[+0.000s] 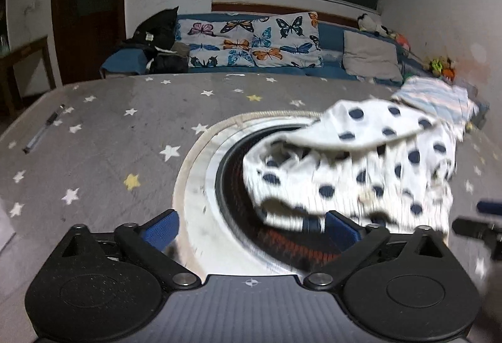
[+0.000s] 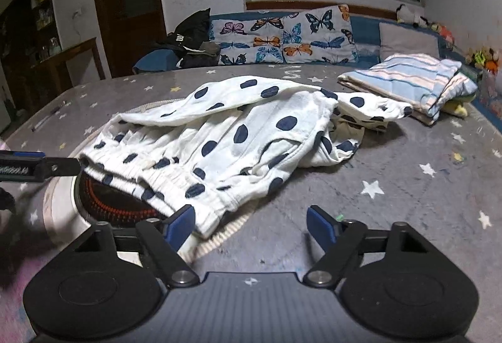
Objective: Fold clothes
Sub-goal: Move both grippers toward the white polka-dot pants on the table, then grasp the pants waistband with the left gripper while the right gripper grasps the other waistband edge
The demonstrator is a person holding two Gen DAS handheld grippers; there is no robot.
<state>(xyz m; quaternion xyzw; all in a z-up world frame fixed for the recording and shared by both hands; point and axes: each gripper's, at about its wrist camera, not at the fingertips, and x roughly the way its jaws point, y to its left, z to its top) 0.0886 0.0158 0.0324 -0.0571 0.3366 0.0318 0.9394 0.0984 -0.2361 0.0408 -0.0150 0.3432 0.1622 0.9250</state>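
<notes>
The polka-dot garment (image 2: 238, 136) lies crumpled on the surface (image 2: 423, 186), partly over a round heater (image 2: 103, 205). Both grippers, left (image 1: 251, 227) and right (image 2: 251, 222), have wide, empty fingers. The cloth could snag there.

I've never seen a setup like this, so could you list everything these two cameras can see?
Polka-dot garment: one, white with navy dots, rumpled mid-table.
Striped cloth: one, blue, white and pink, folded, far right.
Round heater: one, black with orange ring, partly under the garment.
Table cover: one, grey with stars.
Pen: one, far left.
Butterfly pillows: two, on the blue sofa.
Left gripper: black, blue pads, open.
Right gripper: same, open.
</notes>
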